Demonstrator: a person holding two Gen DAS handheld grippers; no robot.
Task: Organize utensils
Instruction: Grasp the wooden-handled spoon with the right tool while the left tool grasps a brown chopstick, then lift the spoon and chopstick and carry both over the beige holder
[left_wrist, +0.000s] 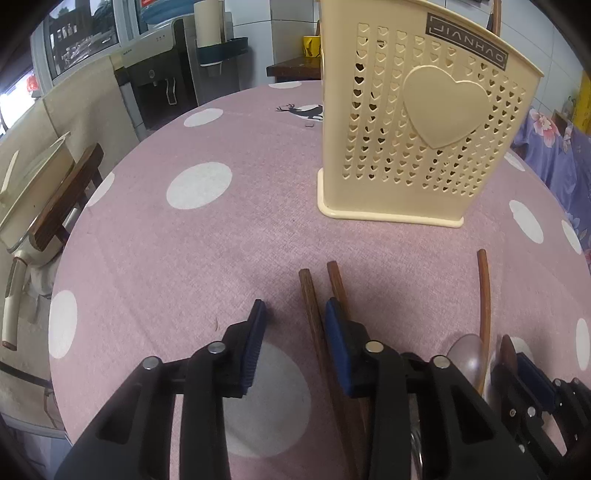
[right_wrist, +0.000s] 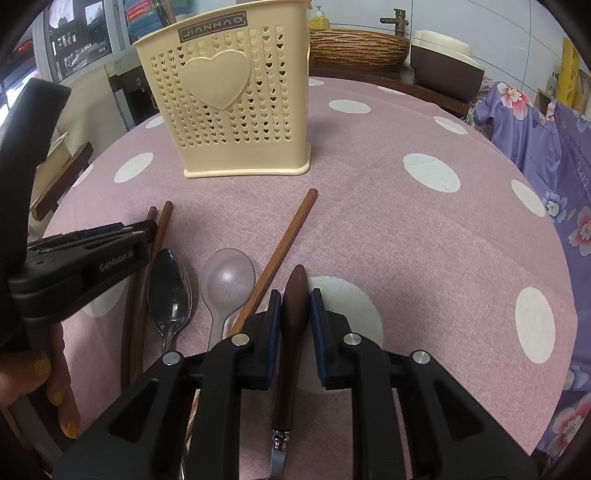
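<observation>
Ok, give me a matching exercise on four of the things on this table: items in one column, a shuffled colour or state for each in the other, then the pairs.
Items
1. utensil holder
2. metal spoon
3. brown-handled utensil
4. plastic spoon

Descriptions
A. translucent pale pink, lying on the cloth
B. between the right tongs' pads
C. cream, upright, pierced with small hearts
D. shiny, lying bowl up next to the left tongs

Pairs: 1-C, 2-D, 3-B, 4-A
</observation>
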